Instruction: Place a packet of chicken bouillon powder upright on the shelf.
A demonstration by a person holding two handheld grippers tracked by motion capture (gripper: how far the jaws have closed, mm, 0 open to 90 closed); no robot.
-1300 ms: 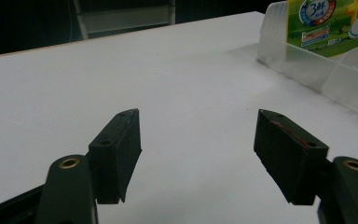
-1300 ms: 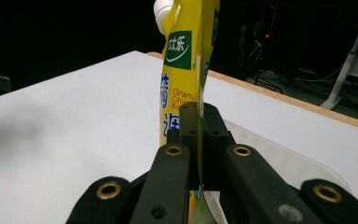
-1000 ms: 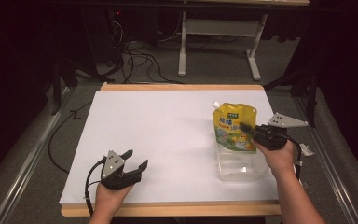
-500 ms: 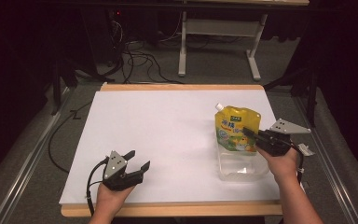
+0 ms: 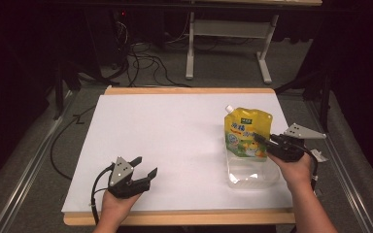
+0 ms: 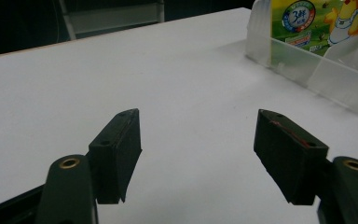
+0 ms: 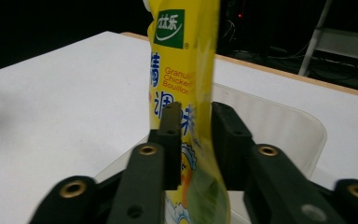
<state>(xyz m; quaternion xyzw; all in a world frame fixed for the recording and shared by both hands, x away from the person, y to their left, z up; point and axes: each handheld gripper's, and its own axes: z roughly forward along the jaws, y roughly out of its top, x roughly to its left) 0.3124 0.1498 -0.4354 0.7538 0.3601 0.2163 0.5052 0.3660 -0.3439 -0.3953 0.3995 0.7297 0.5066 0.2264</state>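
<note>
High view — a yellow pouch [image 5: 246, 132] stands upright in a clear plastic tub [image 5: 250, 173] on the right half of the white table [image 5: 175, 131], white cap at its upper left corner. The right gripper [image 5: 258, 138] comes in from the right and meets the pouch's right edge at about mid-height. The left gripper [image 5: 144, 166] sits at the near left of the table, well apart from tub and pouch, jaws spread with only bare table between them.

Left gripper view — both black jaws stand wide apart over the white surface. The tub's [image 6: 307, 70] frosted wall is at the upper right, well beyond the jaws, the printed pouch [image 6: 321, 23] showing inside it.

Right gripper view — the pouch [image 7: 186, 70] rises edge-on between the two jaws, tub rim [image 7: 303, 121] curving behind. The jaws have just been opening; a gap shows on the right side of the film, so the pouch is between the pads but no longer pinched — it stands in the tub.
</note>
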